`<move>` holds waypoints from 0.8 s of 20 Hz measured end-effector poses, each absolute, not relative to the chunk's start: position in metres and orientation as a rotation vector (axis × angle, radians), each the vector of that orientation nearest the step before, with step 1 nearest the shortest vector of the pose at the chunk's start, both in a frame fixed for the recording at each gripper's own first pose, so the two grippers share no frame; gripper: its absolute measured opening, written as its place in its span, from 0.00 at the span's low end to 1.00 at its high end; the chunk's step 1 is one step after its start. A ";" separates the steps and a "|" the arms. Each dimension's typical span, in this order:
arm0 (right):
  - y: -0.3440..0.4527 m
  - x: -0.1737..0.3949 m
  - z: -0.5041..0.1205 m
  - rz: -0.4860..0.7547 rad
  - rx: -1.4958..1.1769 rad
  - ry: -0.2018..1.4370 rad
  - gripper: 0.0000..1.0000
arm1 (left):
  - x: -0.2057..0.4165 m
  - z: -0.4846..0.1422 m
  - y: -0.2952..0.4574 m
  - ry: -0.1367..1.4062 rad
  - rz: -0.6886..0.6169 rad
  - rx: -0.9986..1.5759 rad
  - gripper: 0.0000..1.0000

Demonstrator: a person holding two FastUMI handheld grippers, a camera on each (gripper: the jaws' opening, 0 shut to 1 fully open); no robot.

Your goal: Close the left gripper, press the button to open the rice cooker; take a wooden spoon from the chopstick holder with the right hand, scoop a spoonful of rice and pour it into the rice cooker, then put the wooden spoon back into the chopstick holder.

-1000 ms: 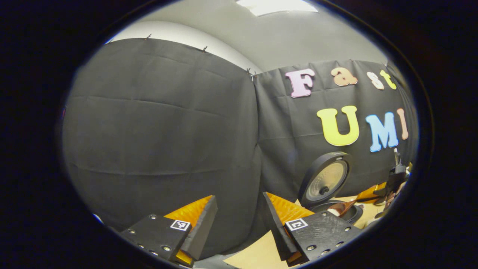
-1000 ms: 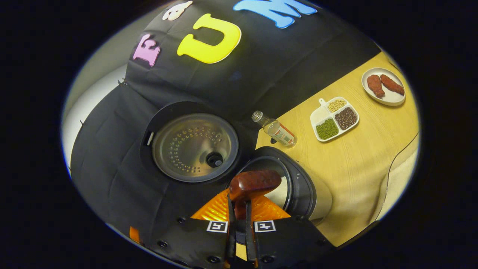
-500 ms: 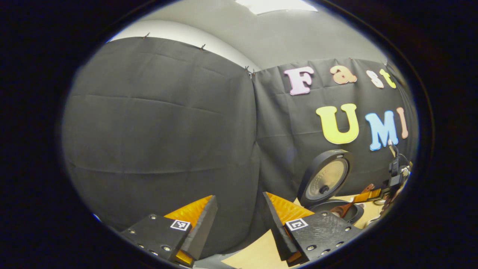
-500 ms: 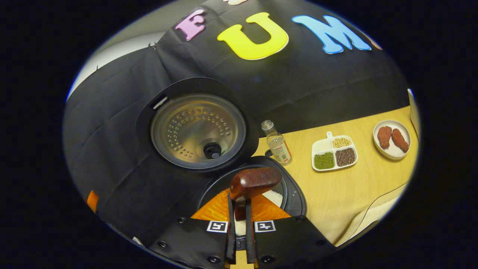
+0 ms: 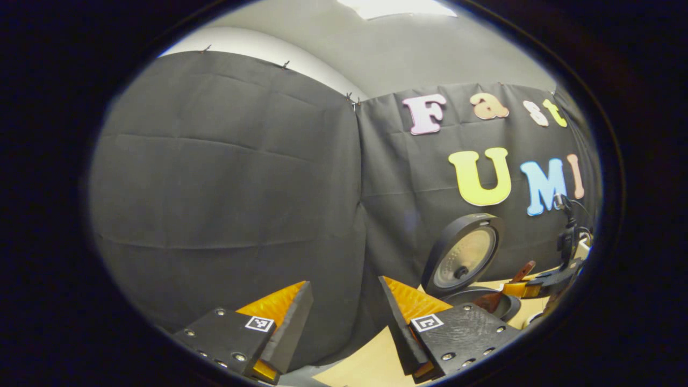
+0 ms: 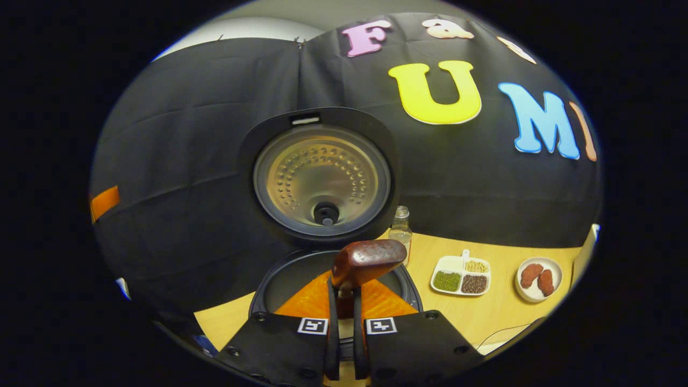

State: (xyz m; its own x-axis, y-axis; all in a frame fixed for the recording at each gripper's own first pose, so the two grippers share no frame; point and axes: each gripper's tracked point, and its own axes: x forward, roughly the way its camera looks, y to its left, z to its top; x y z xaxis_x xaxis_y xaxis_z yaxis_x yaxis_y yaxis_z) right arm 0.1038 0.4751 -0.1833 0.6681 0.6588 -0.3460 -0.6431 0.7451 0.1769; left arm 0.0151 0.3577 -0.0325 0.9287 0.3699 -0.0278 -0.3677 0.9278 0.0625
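Currently right claw (image 6: 343,317) is pinching the wooden spoon (image 6: 366,261) at 6 o'clock over the open rice cooker (image 6: 322,177), presumably for pouring; left claw (image 5: 344,317) is idling, spread.

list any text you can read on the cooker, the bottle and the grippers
None can be read.
Glass bottle: label too small to read.
Rice cooker lid: white strip at its top edge, too blurred.
Left gripper and right gripper: square markers, patterns, no words.
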 end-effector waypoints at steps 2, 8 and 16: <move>0.477 0.099 -0.180 0.746 -0.025 0.349 0.12 | 0.017 -0.034 0.357 0.040 0.373 0.057 0.75; 0.471 0.091 -0.174 0.729 -0.182 0.206 0.11 | 0.020 -0.035 0.355 0.046 0.358 0.050 0.75; 0.469 0.077 -0.170 0.746 -0.282 0.124 0.08 | 0.028 -0.031 0.346 0.039 0.322 0.055 0.75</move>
